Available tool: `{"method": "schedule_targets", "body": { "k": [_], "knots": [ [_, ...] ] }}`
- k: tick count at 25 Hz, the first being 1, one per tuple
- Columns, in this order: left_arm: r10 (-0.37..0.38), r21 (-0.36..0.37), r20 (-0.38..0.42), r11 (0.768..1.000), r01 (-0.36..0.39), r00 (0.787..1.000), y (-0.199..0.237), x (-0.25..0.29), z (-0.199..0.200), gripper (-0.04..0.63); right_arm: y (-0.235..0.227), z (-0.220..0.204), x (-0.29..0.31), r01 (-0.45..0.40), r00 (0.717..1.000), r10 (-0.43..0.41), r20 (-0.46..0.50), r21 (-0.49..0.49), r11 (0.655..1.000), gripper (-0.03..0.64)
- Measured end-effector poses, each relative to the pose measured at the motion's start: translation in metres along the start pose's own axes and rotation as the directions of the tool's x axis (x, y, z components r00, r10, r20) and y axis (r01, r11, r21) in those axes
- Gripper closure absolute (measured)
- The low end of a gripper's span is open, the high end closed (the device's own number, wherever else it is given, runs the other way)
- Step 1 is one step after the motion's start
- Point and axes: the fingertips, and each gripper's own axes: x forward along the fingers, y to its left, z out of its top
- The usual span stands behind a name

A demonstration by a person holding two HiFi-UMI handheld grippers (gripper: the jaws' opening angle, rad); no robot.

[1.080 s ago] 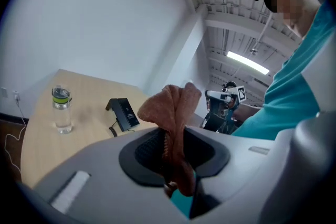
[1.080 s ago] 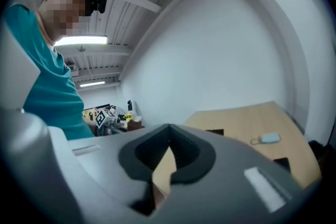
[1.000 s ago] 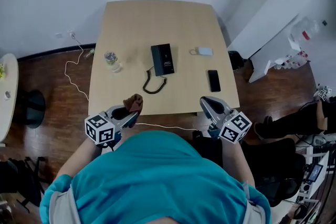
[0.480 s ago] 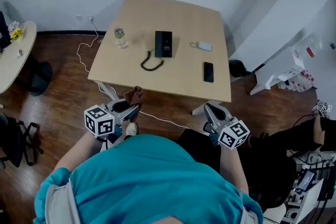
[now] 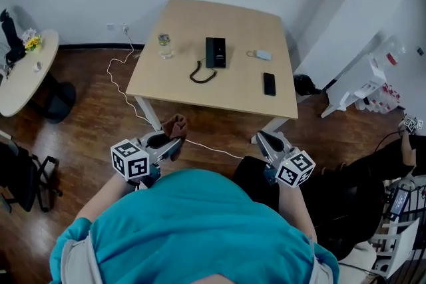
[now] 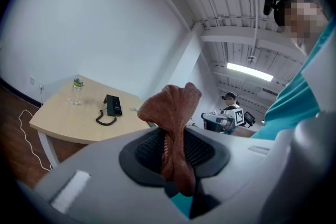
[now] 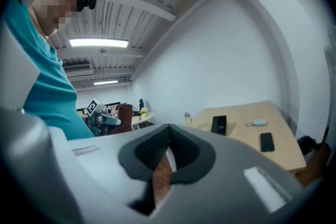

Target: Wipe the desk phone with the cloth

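Cloth (image 5: 175, 124) is clamped between the closed jaws of left gripper (image 5: 172, 142). Right gripper (image 5: 264, 139) is closed with nothing held. Desk phone (image 5: 215, 52) lies mid-way on the table (image 5: 200, 86), well apart from both. The table likely needs approaching first, with the cloth's loose end led onto the phone. The pinch is seen only in the left gripper view, the standoff only in the head view.
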Motion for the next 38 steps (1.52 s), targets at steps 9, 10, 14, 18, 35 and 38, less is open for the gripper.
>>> {"method": "schedule_targets", "body": {
  "k": [9,10,14,18,35,38],
  "knots": [
    [-0.005,-0.005,0.075,1.000,0.005,0.997,0.032,-0.075,0.013,0.489,0.065,-0.002,0.054,0.005,1.000,-0.005,-0.015,0.008,1.000,0.615],
    [-0.006,-0.010,0.075,1.000,0.007,0.997,0.034,-0.079,0.012,0.489,0.068,-0.004,0.056,0.013,1.000,-0.013,-0.017,0.006,1.000,0.615],
    [-0.037,-0.018,0.050,0.999,0.038,0.998,0.030,-0.075,0.003,0.489,0.074,-0.013,0.058,0.032,0.999,-0.032,-0.038,-0.003,0.999,0.617],
    [-0.066,-0.028,0.027,0.997,0.066,0.997,0.023,-0.066,-0.005,0.489,0.077,-0.020,0.054,0.023,0.998,-0.023,-0.064,-0.004,1.000,0.617],
    [-0.079,-0.024,-0.006,0.997,0.079,0.997,0.014,-0.048,-0.011,0.489,0.068,-0.021,0.041,0.012,0.996,-0.015,-0.085,-0.037,0.999,0.617],
    [-0.076,-0.019,-0.011,0.997,0.076,0.997,0.013,-0.049,-0.011,0.489,0.069,-0.022,0.039,0.010,0.996,-0.013,-0.084,-0.039,0.999,0.617]
  ]
}}
